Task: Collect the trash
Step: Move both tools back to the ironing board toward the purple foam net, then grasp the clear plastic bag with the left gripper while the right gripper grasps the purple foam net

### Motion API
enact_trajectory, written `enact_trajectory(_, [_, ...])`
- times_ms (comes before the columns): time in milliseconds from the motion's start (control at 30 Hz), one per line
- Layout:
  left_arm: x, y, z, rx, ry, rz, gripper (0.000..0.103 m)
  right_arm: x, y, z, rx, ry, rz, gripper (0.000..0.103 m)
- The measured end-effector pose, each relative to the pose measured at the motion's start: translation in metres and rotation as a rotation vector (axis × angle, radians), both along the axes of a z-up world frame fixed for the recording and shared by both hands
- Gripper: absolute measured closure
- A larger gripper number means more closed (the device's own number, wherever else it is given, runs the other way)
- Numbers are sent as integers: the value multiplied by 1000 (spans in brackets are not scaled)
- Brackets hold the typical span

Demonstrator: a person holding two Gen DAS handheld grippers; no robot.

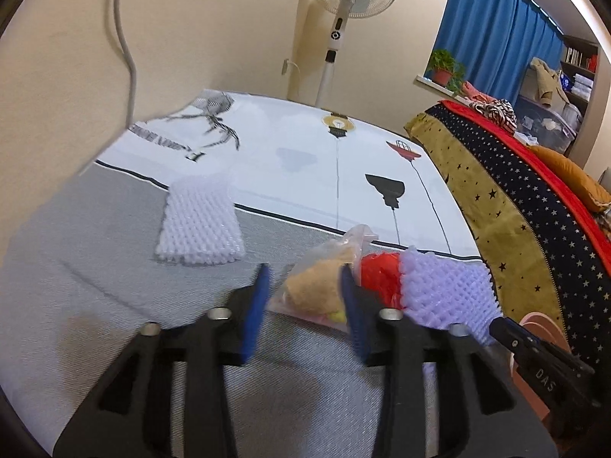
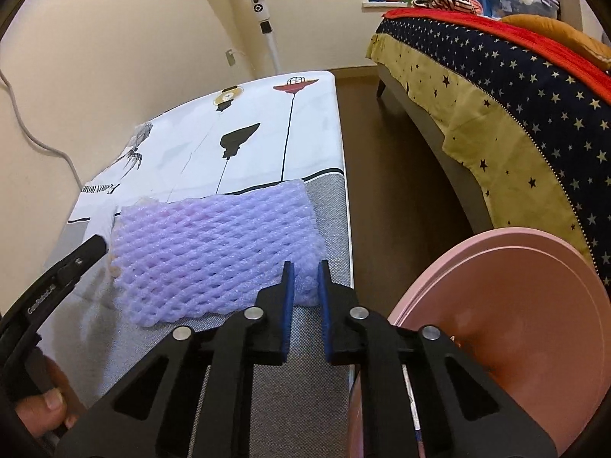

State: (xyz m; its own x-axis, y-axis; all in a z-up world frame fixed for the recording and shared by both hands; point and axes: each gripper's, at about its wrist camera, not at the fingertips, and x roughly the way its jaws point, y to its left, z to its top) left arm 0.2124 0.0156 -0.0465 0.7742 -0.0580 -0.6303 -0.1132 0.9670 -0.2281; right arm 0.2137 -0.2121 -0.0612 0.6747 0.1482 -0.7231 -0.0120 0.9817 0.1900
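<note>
A clear plastic bag with tan contents (image 1: 317, 290) lies on the grey cloth between the blue pads of my left gripper (image 1: 304, 273). That gripper is open, its left pad clear of the bag. Beside the bag sit a red piece (image 1: 380, 278) and a purple foam net (image 1: 446, 290). A white foam net (image 1: 200, 225) lies further left. My right gripper (image 2: 305, 269) is shut on the near right corner of the purple foam net (image 2: 214, 252), which lies flat by the table's right edge. A pink bin (image 2: 515, 305) stands on the floor beside it.
The table (image 2: 305, 400) is covered in grey and white printed cloth, against a cream wall with a cable (image 1: 128, 38). A bed with a star-patterned cover (image 2: 515, 107) runs along the right, brown floor between. A pedestal fan (image 1: 343, 7) stands behind the table.
</note>
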Motion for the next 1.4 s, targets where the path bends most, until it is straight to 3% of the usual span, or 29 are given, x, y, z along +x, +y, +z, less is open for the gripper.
enact_trajectory(100, [5, -2, -2, -7, 15, -11, 49, -1, 0, 1, 3, -4, -1, 94])
enact_trajectory(367, [14, -4, -16, -21, 116, -28, 50, -6, -6, 10, 3, -42, -37, 95])
enact_trajectory(533, [9, -4, -16, -25, 124, -35, 65, -11, -8, 16, 7, -63, -43, 95])
enact_trajectory(567, [8, -4, -15, -24, 122, -37, 76, -13, -8, 17, 10, -68, -43, 96])
enact_trajectory(633, [3, -4, -12, -17, 113, -39, 83, -16, -9, 21, 10, -80, -41, 96])
enact_trajectory(800, [-9, -1, -6, -1, 92, -34, 96, -29, -9, 30, 12, -107, -37, 96])
enact_trajectory(1400, [-73, -3, 40, 41, -11, -57, 98, -97, -16, 91, 13, -234, -8, 96])
